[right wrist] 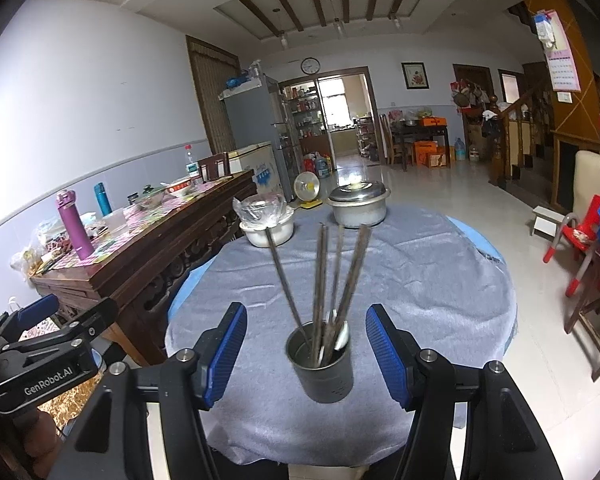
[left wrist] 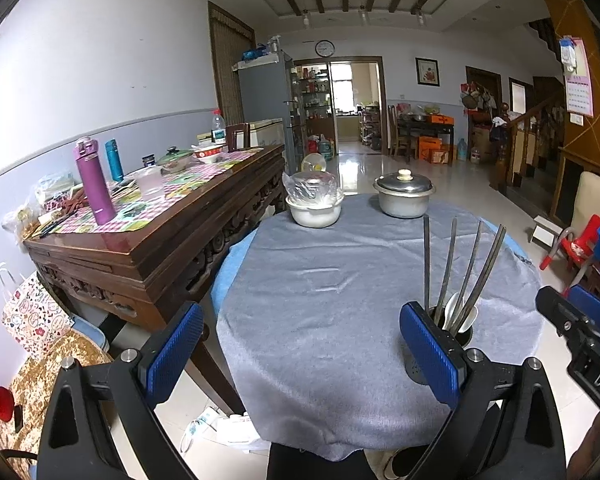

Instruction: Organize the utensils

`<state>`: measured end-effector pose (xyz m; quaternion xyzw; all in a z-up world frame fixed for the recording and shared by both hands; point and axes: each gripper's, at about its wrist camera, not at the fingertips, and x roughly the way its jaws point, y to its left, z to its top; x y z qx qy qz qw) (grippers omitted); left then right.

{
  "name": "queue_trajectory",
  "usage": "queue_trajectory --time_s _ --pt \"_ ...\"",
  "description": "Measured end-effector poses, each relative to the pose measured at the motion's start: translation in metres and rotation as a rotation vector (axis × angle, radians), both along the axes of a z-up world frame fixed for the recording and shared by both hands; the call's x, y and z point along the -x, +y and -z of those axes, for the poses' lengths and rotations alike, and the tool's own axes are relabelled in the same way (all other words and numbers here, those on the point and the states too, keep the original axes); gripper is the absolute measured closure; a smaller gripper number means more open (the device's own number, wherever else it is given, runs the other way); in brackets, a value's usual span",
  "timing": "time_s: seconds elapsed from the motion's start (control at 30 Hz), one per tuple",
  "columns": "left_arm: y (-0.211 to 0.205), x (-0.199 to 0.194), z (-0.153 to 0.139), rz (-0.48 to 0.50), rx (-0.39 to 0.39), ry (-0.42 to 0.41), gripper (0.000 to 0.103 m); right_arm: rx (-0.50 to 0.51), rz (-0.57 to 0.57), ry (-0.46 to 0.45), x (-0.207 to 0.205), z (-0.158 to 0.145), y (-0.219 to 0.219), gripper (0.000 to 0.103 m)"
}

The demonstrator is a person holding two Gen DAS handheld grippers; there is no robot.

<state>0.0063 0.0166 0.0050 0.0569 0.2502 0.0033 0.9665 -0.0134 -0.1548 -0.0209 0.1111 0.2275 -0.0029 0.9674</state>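
A dark metal utensil cup [right wrist: 322,362] stands on the grey cloth of the round table [right wrist: 420,272]. It holds several long dark chopsticks [right wrist: 322,276] and a pale spoon [right wrist: 342,334]. My right gripper [right wrist: 306,344] is open, its blue pads on either side of the cup with a gap on each side. In the left wrist view the cup [left wrist: 456,330] sits just behind the right pad [left wrist: 430,348], chopsticks [left wrist: 452,264] and spoon [left wrist: 452,314] sticking up. My left gripper [left wrist: 300,348] is open and empty over bare cloth. The right gripper's body [left wrist: 580,328] shows at the far right.
At the table's far edge stand a white bowl with a plastic-wrapped dish [left wrist: 314,204] and a lidded metal pot [left wrist: 404,196]. A cluttered wooden sideboard [left wrist: 148,216] with a purple bottle [left wrist: 94,180] stands to the left. Red chairs [right wrist: 576,236] sit on the right.
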Motion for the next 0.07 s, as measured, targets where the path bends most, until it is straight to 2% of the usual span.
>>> queue_trajectory --time_s 0.07 --pt "-0.0038 -0.0147 0.0076 0.005 0.001 0.033 0.005 -0.012 0.024 0.006 -0.0051 0.0034 -0.0124 0.037"
